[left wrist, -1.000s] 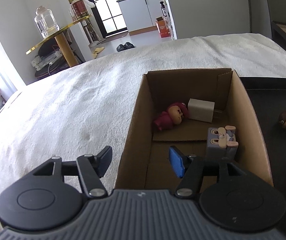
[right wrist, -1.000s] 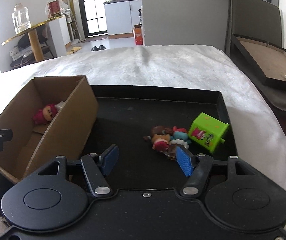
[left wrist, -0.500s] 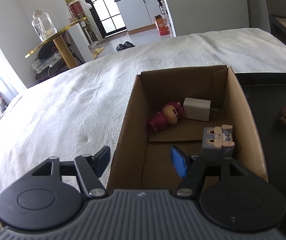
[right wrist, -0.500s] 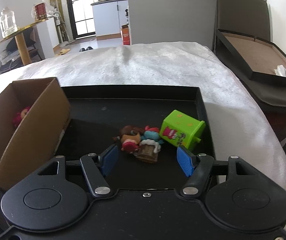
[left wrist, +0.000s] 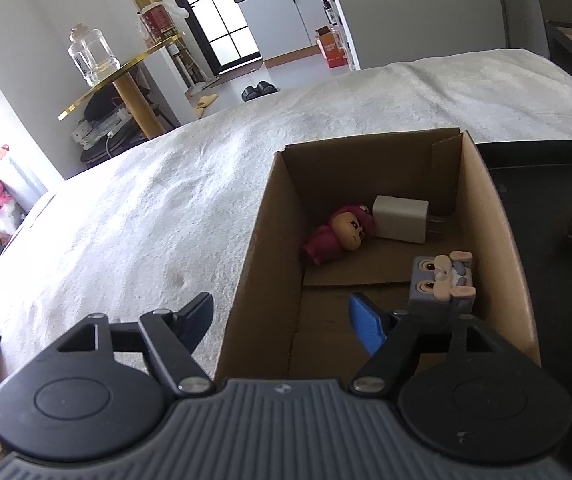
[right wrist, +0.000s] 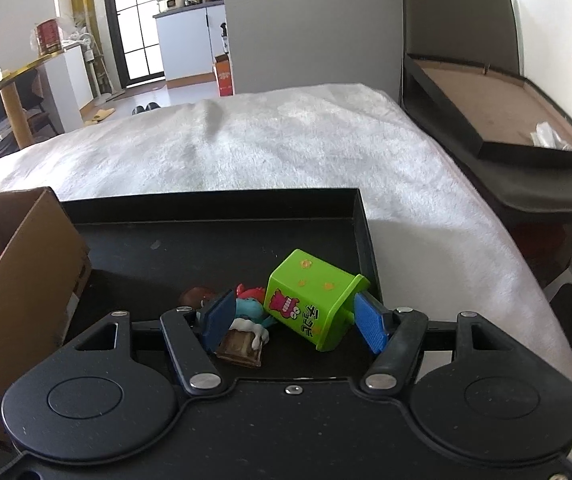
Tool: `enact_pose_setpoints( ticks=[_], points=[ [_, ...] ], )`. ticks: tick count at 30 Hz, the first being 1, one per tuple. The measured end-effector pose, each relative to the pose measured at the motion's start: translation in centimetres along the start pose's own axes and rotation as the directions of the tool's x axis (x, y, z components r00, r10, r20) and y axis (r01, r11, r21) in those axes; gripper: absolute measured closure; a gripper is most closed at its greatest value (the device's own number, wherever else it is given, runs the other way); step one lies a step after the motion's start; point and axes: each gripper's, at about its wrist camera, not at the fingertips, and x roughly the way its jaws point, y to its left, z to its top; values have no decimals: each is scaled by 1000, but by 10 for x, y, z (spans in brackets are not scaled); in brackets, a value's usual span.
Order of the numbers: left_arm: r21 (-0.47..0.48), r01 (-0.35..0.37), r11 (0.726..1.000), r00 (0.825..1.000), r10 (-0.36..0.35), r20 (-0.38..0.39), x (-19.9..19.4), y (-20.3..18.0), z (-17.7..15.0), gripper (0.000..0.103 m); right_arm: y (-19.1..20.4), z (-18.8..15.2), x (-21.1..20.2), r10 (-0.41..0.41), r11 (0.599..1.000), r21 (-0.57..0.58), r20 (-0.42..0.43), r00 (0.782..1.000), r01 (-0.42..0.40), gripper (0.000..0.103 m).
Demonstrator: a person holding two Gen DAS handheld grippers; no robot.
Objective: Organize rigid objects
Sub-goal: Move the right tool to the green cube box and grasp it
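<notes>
A cardboard box [left wrist: 486,216] holds a pink doll [left wrist: 338,236], a white charger [left wrist: 400,219] and a grey rabbit block [left wrist: 442,280]. My left gripper [left wrist: 281,324] is open and empty, straddling the box's near left wall. In the right wrist view a green toy bin [right wrist: 310,300] lies tipped on the black tray [right wrist: 213,208], beside a pile of small figures [right wrist: 245,320]. My right gripper [right wrist: 294,320] is open, its fingers on either side of the green bin and the figures, not closed on them. The box edge [right wrist: 25,248] shows at left.
The tray and box sit on a white fluffy bed cover [right wrist: 286,148]. A dark frame [right wrist: 486,120] leans at the right of the bed. A gold side table with a glass jar [left wrist: 89,56] stands beyond the bed at left.
My right gripper has moved right and forward, so the green bin and figures now lie between its fingers. My left gripper has drifted slightly and stays open over the box.
</notes>
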Motion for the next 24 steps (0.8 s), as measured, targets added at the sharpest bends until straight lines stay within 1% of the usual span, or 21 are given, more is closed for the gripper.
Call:
enact_pose_setpoints(
  ticks=[3,7,13,15,16,18,20,24],
  points=[
    [5,-14,1000,1000,14,-4,1,-1,0,23,0,0,8,-5,1000,4,-8,1000,5,37],
    [11,-22,1000,1000,22,-6,2,-2,1,21,0,3,17,-15,1000,14,-12,1000,15,30],
    [20,-20,1000,1000,21,-11,4,-4,0,21,1,4,31,-40,999,7,-17,999,40,29],
    [18,-19,1000,1000,19,-11,4,-4,0,21,0,3,32,-40,999,6,-5,999,40,29],
    [17,-19,1000,1000,20,-12,4,-4,0,21,1,3,32,-47,999,-3,1,999,47,33],
    [11,-17,1000,1000,17,-14,4,-3,0,21,1,4,32,-65,998,-28,-4,998,64,45],
    [10,-16,1000,1000,16,-14,4,-4,0,21,0,6,30,-51,998,-30,-14,999,51,46],
    [8,-12,1000,1000,12,-10,3,-2,-1,21,1,4,17,-40,998,-43,2,999,40,46]
  ],
)
